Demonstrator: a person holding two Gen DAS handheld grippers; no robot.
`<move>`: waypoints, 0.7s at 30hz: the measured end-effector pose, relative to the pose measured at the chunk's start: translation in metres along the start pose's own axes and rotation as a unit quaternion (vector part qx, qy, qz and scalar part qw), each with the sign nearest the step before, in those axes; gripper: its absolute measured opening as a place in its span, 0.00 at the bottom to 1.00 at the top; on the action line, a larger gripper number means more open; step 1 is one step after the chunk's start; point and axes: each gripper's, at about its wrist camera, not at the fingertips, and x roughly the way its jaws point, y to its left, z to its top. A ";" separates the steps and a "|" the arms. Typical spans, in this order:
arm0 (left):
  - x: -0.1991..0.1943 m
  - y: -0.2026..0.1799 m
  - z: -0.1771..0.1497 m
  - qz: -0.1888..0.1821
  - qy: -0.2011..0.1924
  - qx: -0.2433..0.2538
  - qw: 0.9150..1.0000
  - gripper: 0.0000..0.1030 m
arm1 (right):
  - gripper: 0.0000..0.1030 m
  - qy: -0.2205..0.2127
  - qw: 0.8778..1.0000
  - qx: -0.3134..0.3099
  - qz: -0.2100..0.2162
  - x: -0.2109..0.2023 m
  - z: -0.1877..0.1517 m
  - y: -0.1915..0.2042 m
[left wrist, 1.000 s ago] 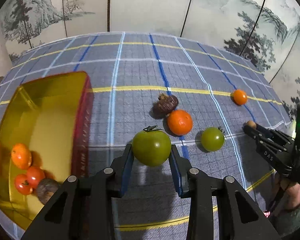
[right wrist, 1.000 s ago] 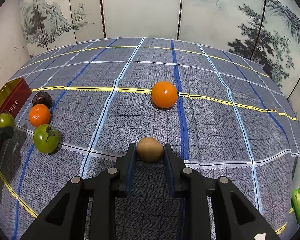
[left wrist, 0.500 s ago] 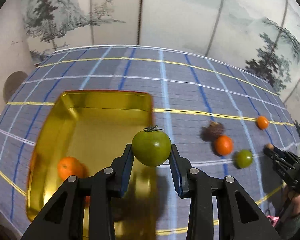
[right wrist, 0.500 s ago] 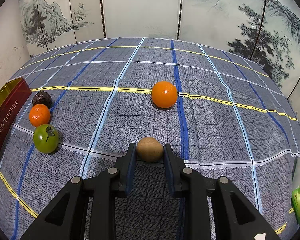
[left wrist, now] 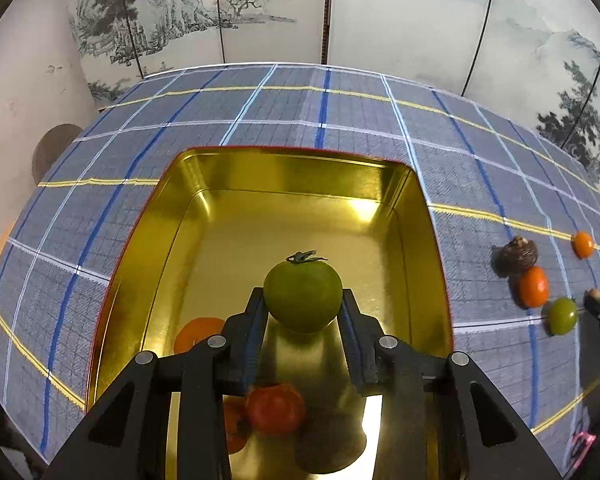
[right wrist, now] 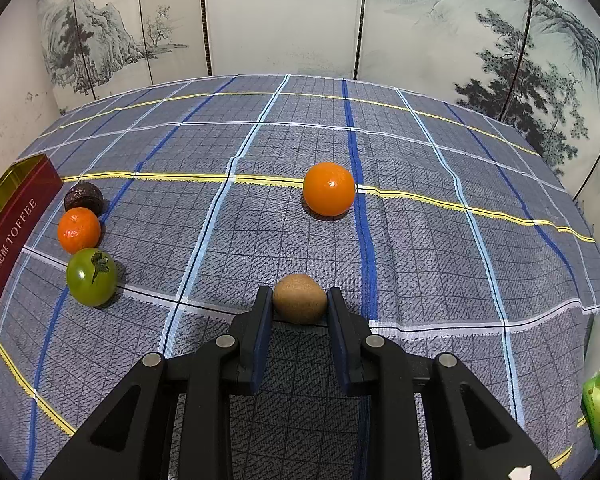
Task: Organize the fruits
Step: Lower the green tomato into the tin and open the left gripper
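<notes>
Jaws closed on a large green tomato (left wrist: 302,295), the left gripper (left wrist: 302,320) hangs over the open gold tin (left wrist: 428,240), while the right gripper (right wrist: 300,312) pinches a small brown fruit (right wrist: 299,298) above the checked tablecloth (right wrist: 260,152). Below and behind the left jaws, a red tomato (left wrist: 275,408) and an orange piece (left wrist: 196,334) already lie in the tin. Left of the right jaws, a smaller green tomato (right wrist: 91,276), a mandarin (right wrist: 78,230) and a dark wrinkled fruit (right wrist: 83,198) wait just beside the tin's red wall; an orange (right wrist: 329,189) sits ahead. Roughly half appears sorted, and nothing blocks the drop.
</notes>
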 end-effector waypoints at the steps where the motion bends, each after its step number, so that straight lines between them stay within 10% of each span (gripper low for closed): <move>1: 0.001 0.000 -0.001 0.002 0.001 0.000 1.000 0.36 | 0.24 0.000 1.000 0.000 0.000 0.000 0.000 0.000; 21: 0.011 -0.003 -0.007 0.019 0.026 0.014 0.999 0.36 | 0.24 0.000 1.000 -0.001 -0.002 0.000 0.000 0.000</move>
